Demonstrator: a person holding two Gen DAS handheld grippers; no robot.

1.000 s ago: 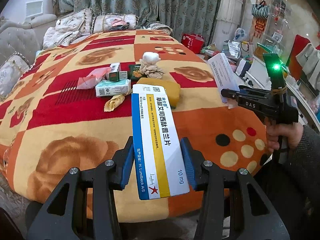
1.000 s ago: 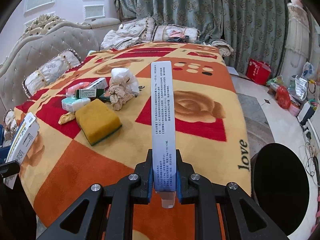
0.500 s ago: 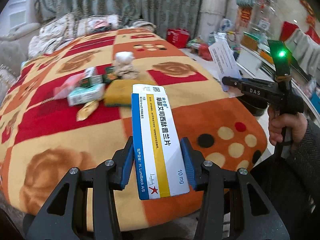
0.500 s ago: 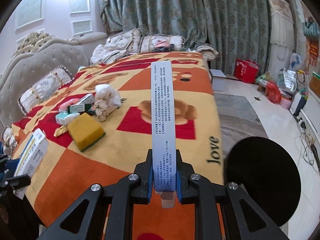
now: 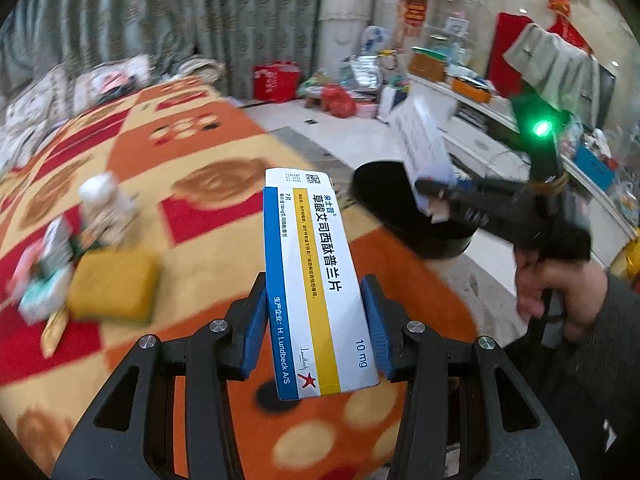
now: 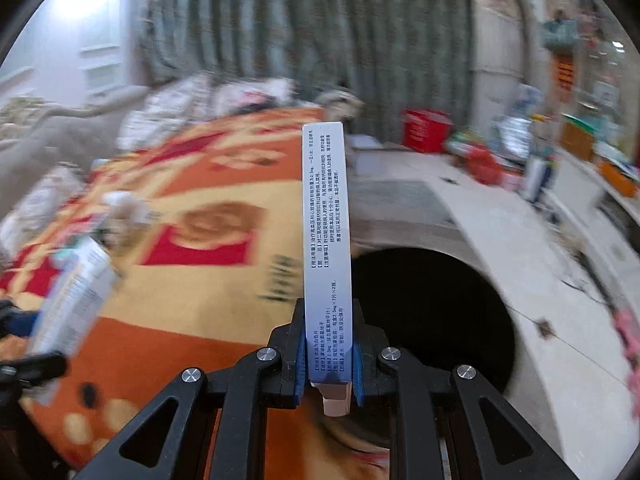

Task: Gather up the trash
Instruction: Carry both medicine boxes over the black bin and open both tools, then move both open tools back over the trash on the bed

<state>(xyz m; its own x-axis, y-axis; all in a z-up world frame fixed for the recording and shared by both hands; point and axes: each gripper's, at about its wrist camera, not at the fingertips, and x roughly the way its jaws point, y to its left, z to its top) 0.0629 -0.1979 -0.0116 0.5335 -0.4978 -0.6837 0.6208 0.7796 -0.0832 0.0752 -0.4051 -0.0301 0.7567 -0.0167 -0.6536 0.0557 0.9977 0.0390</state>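
Note:
My left gripper [image 5: 316, 320] is shut on a white, blue and yellow medicine box [image 5: 310, 272], flat face up. My right gripper [image 6: 328, 356] is shut on a second pale medicine box [image 6: 326, 240], held edge-on and pointing forward. In the left wrist view the right gripper [image 5: 436, 196] shows at the right with its box [image 5: 420, 144], held by a hand [image 5: 556, 292]. A round black bin [image 6: 432, 304] stands on the floor beside the bed, just past the right box; it also shows as a dark bin [image 5: 384, 196] in the left view. The left box [image 6: 76, 296] appears blurred at the right view's left edge.
On the orange, red and yellow bedspread [image 5: 208, 216] lie a yellow sponge [image 5: 114, 284], crumpled tissue [image 5: 106, 200] and small packets [image 5: 44, 280]. Green curtains, a red bag [image 6: 426, 130] and clutter on a low white cabinet [image 5: 472, 116] line the room's far side.
Both grippers swung to the right, away from the bed's middle towards the bed's corner and the black bin. Each keeps its box. The views are now motion-blurred.

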